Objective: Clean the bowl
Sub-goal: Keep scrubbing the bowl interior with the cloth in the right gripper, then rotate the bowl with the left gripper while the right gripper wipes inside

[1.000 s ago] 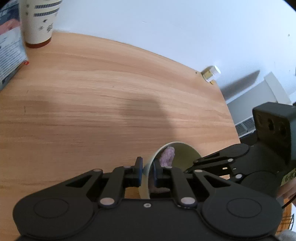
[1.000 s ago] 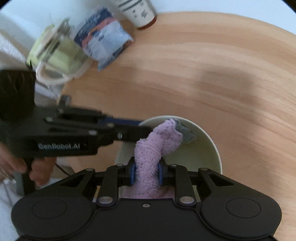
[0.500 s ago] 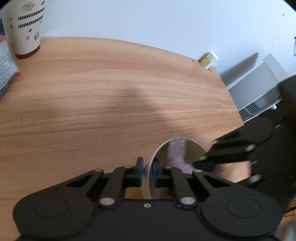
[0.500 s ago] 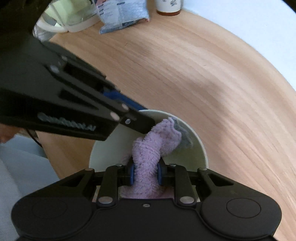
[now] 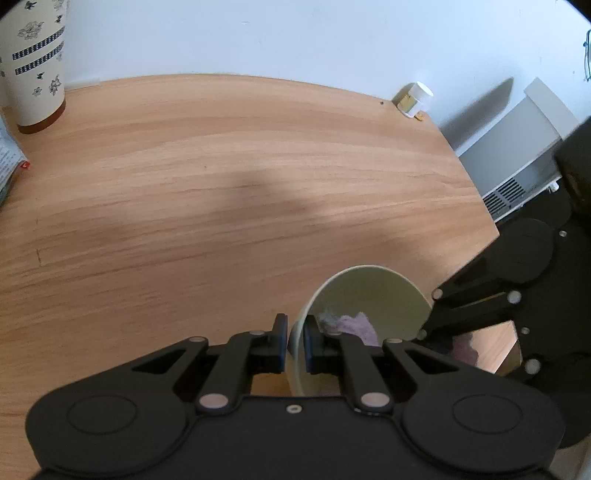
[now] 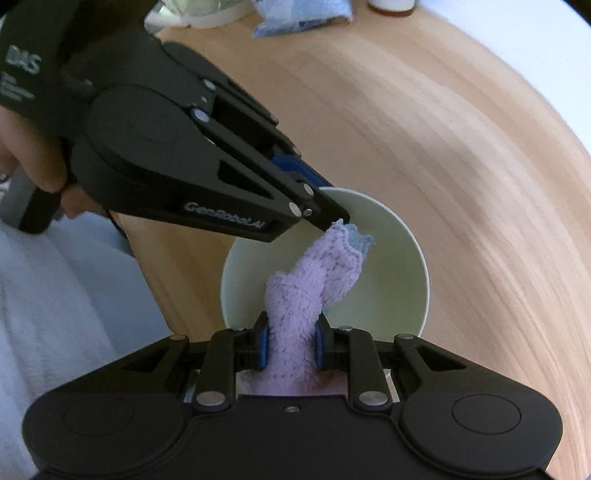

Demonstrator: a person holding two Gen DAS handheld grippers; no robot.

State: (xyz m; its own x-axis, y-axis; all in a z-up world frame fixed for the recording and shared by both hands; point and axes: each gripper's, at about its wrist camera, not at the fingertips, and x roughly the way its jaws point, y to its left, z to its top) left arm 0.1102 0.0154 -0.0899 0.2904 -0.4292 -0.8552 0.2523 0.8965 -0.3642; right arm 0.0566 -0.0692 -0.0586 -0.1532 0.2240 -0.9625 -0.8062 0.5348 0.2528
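Note:
A pale green bowl point(image 5: 373, 295) is held tilted above the wooden table, its rim pinched by my left gripper point(image 5: 295, 345), one finger inside and one outside. In the right wrist view the bowl point(image 6: 391, 266) opens toward the camera. My right gripper point(image 6: 290, 345) is shut on a purple cloth point(image 6: 314, 280) whose end reaches into the bowl, up near the left gripper's fingertips point(image 6: 325, 210). The cloth also shows inside the bowl in the left wrist view point(image 5: 354, 325).
A patterned paper cup point(image 5: 35, 62) stands at the table's far left. A small white-capped bottle point(image 5: 413, 98) lies at the far right by the wall. A blue packet point(image 6: 299, 14) and a glass jug sit at the back. A radiator point(image 5: 517, 162) is beyond the table's right edge.
The right gripper swung round the bowl, wiping the cloth across its inside. The left gripper turned the bowl a little; its grip on the rim held.

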